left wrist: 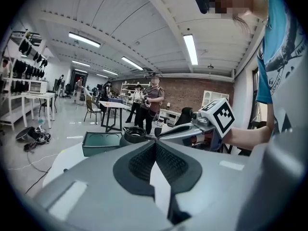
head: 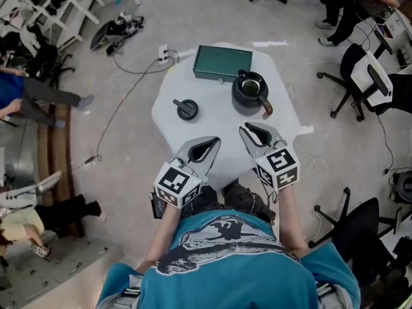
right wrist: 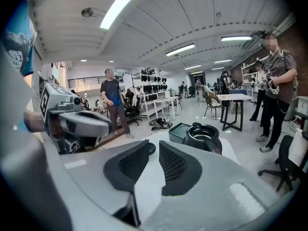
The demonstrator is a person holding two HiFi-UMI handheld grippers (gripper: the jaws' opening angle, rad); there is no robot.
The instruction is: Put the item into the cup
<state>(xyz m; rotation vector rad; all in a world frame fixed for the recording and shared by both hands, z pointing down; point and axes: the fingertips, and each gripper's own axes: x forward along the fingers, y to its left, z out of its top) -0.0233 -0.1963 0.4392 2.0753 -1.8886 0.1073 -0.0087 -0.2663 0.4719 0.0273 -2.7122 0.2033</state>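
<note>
1. Head view: tools wait side by side over the near edge of the white counter [head: 168, 122], neither yet reaching out. The left tool [head: 213, 143] points toward the item [head: 186, 109], a small black round piece lying alone on the counter's left half. The right tool [head: 247, 131] points toward the cup [head: 250, 92], a dark vessel with a side handle. The cup stands upright on the right half, just in front of a green tray [head: 223, 63]. Item and cup are well apart, so the item has still to be picked up and carried across. The cup's mouth faces up, ready to take it.

2. Left gripper view: the left tool's jaws are pressed together at the tips, with nothing between them. It would have to spread before it could take the item, which this view does not show. Cup and tray sit beyond the tips, and the right tool comes in from the right.

3. Right gripper view: the right tool's jaws stand slightly apart and hold nothing; bare counter shows through the gap. The item peeks out just past the left jaw, and the cup stands ahead to the right. From here, the task looks not yet begun.
</note>
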